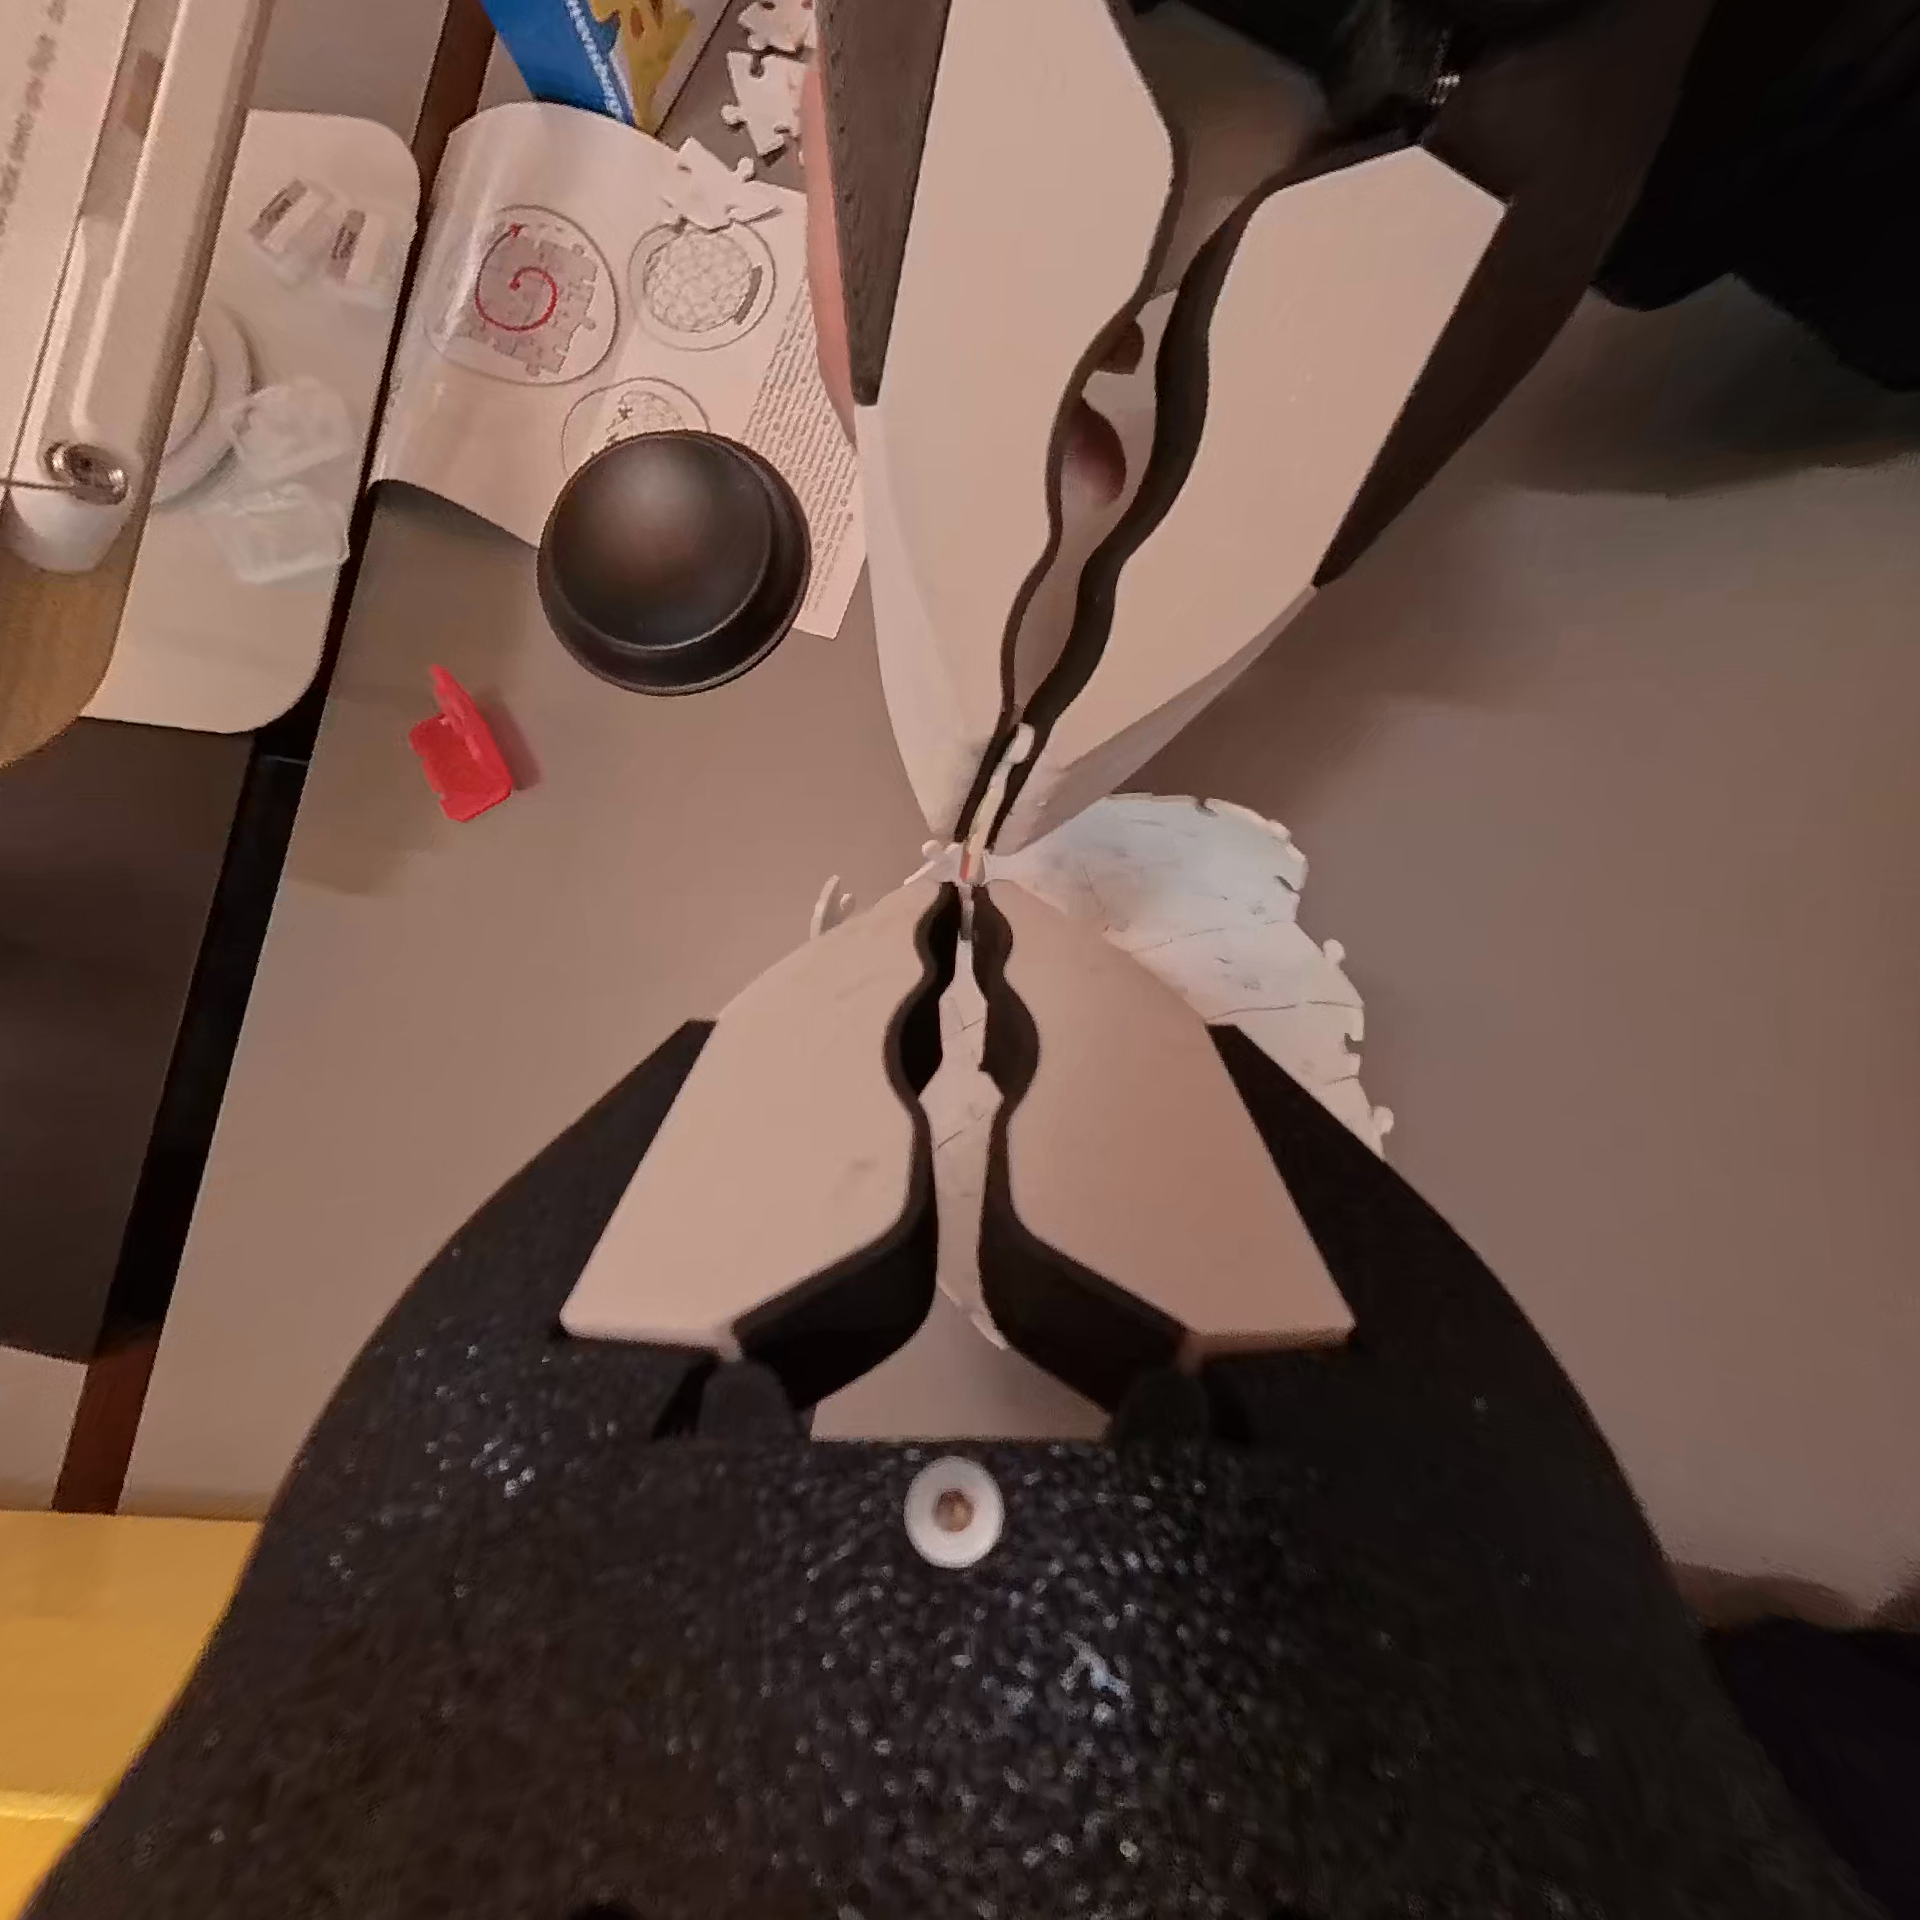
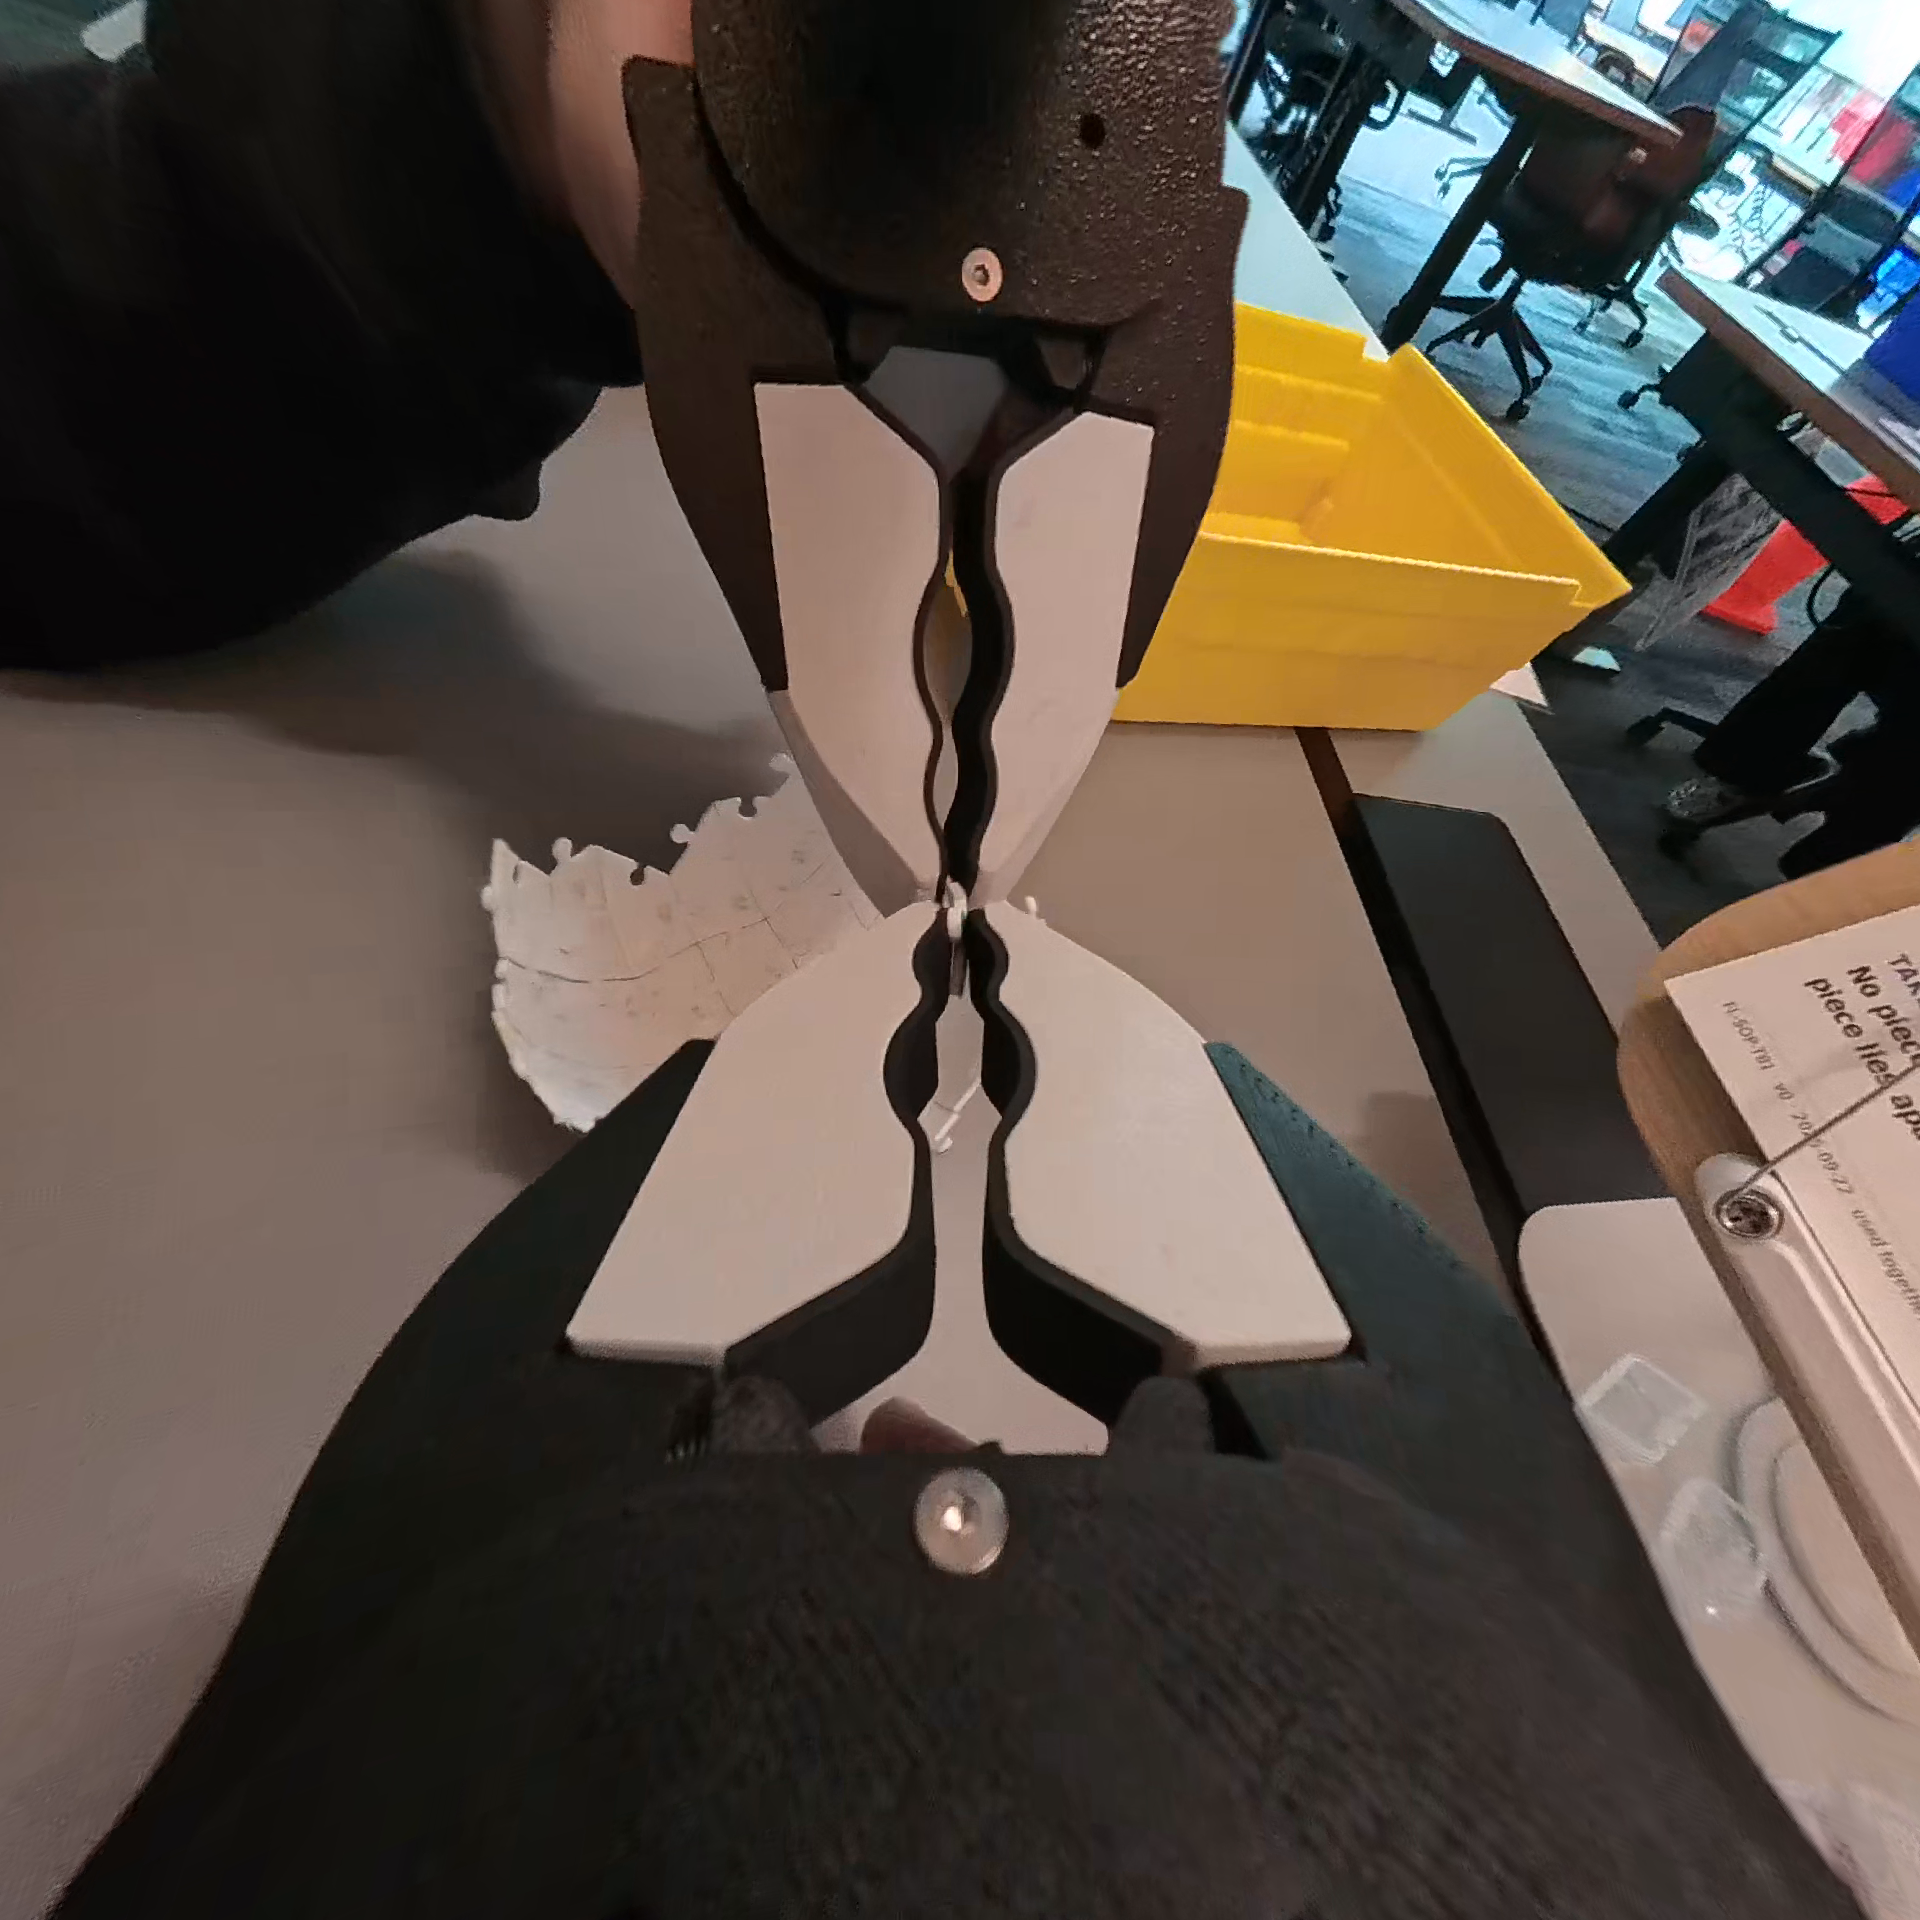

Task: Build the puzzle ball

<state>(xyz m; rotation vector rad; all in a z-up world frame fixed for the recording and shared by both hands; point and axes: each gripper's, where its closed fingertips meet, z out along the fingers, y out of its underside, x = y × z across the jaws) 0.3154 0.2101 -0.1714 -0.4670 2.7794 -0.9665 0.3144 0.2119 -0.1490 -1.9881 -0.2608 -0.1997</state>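
Left wrist view: your left tool (image 1: 964,914) nearly closed, nipping a puzzle piece (image 1: 958,1049) tip-to-tip with your right tool (image 1: 987,821); part-built puzzle ball (image 1: 1195,914) on bench (image 1: 623,1039) just behind | Right wrist view: right tool (image 2: 956,925) nearly closed on white piece (image 2: 954,1112); shell (image 2: 644,966) left of tips.

White puzzle shell (image 2: 665,935) with faint, perhaps grey marks; yellow bin (image 2: 1382,582); red clip (image 1: 462,743); dark dome (image 1: 670,561).

Left tongs (image 1: 966,914) meet right tongs (image 1: 987,821) tip-to-tip, seemingly above the puzzle shell (image 1: 1195,904).
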